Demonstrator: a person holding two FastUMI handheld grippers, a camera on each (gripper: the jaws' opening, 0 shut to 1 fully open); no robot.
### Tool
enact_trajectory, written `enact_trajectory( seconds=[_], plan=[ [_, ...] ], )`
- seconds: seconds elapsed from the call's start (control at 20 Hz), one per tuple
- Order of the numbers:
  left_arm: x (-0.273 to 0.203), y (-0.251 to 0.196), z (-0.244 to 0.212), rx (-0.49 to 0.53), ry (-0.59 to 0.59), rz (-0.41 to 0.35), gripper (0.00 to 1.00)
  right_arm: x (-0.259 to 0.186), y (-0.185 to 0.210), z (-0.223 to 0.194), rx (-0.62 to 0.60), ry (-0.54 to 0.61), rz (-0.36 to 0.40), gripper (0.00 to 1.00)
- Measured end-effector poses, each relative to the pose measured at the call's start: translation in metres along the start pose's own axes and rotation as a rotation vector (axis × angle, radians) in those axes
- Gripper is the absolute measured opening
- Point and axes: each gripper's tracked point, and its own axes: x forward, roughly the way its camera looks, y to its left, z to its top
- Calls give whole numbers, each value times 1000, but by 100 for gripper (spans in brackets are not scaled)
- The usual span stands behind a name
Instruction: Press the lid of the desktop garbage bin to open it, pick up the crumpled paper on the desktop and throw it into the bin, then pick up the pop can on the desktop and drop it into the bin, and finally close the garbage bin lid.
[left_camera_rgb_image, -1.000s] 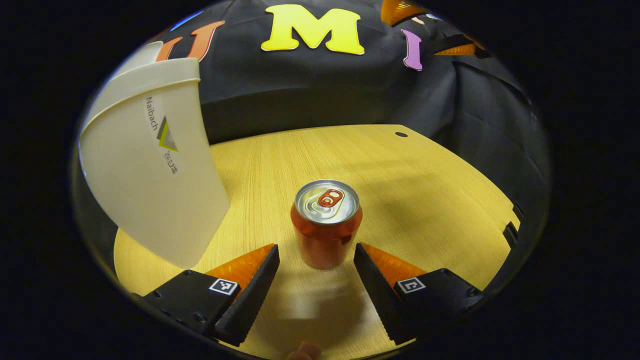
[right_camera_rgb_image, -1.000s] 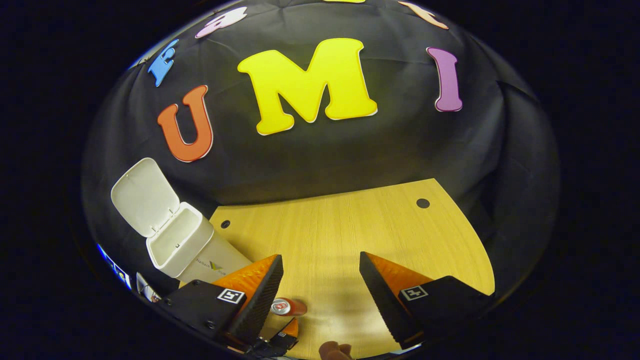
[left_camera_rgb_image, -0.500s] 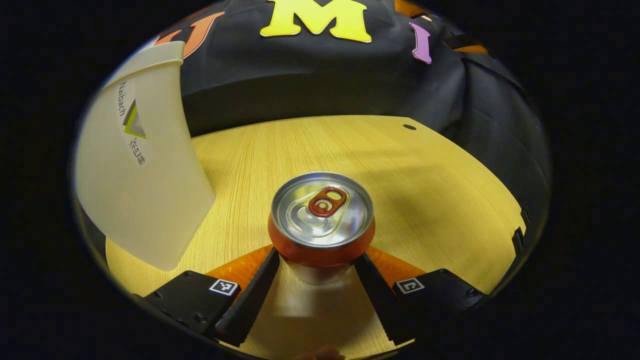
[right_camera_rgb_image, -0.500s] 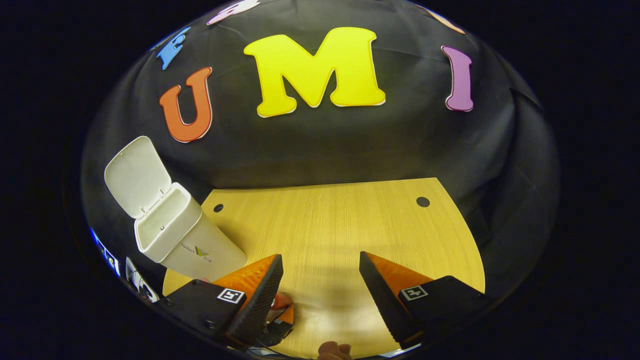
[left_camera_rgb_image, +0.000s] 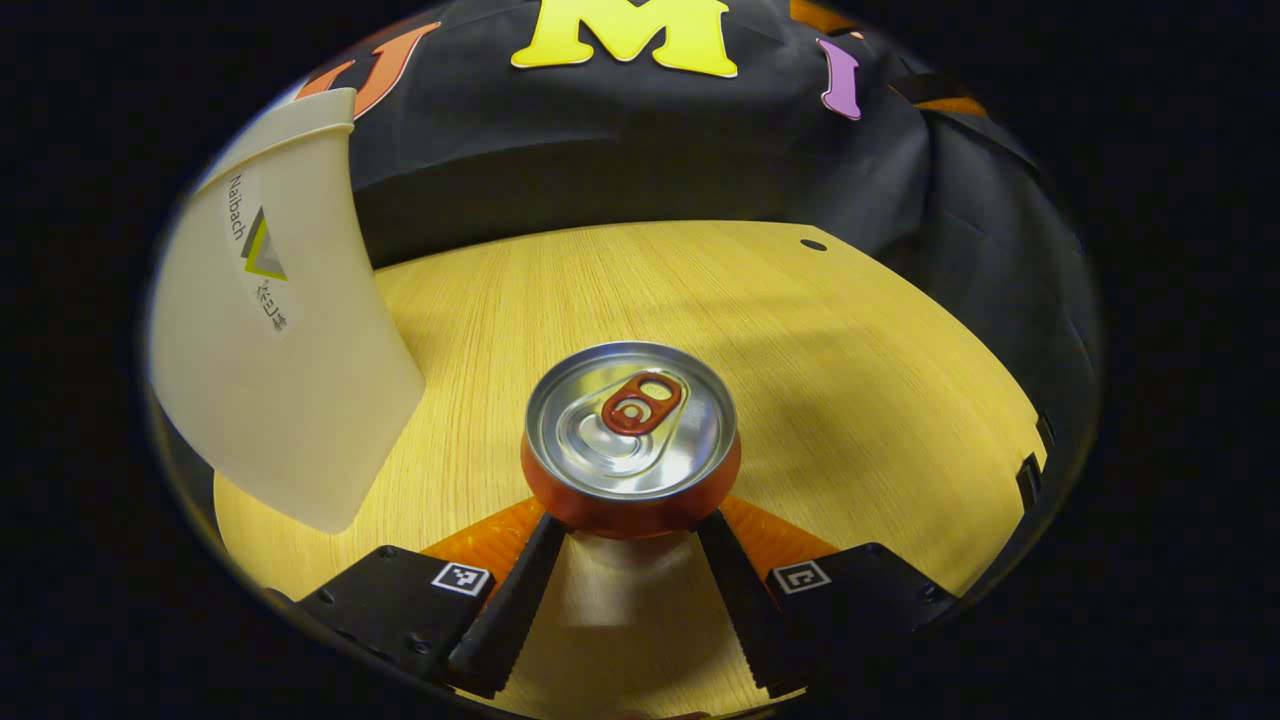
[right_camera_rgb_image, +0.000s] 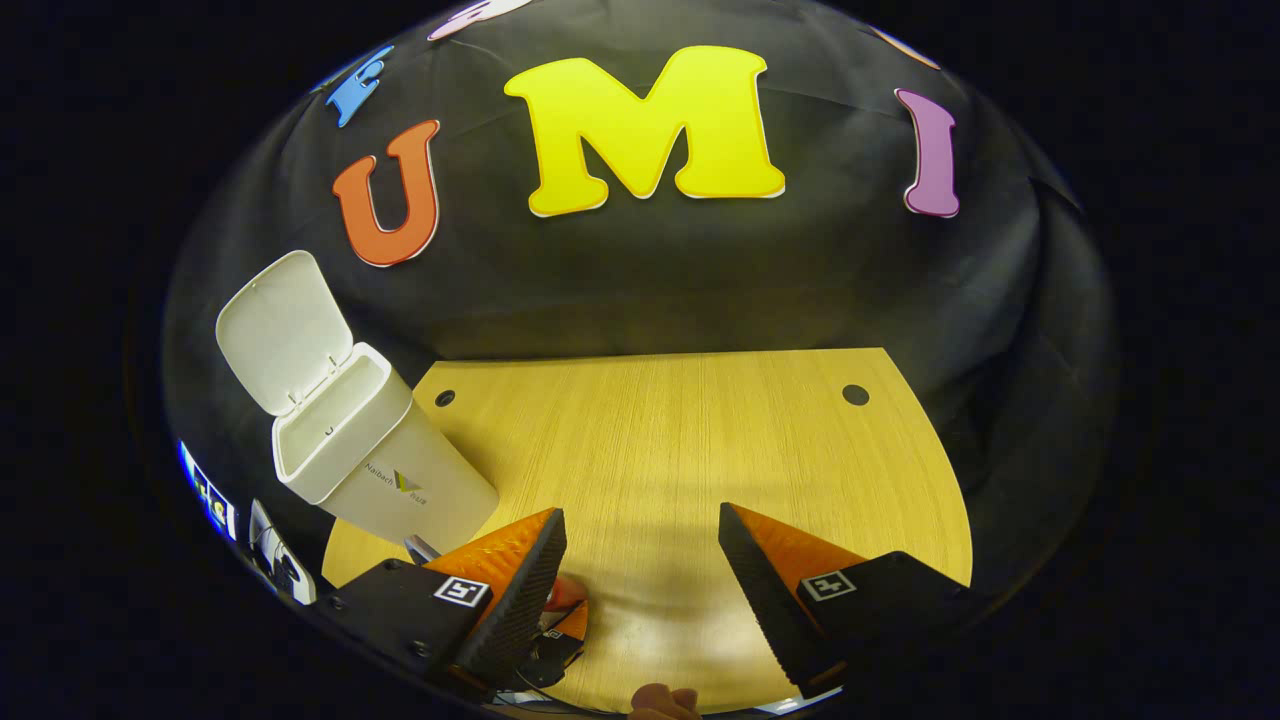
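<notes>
Pop can (left_camera_rgb_image: 631, 440) stood upright between our left gripper's (left_camera_rgb_image: 628, 545) fingers, which had closed against its sides; our right gripper (right_camera_rgb_image: 640, 560) gaped empty, bin (right_camera_rgb_image: 370, 460) leftward.

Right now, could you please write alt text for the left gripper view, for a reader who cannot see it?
The left gripper has its fingers closed against both sides of an upright pop can on a wooden desktop. A white garbage bin stands to the left of the can.
</notes>
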Motion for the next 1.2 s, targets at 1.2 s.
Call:
enact_trajectory(
  seconds=[1.2],
  plan=[
    [-223,97,149,-292,-32,219,86,26,-65,-61,-71,71,-18,97]
  ],
)
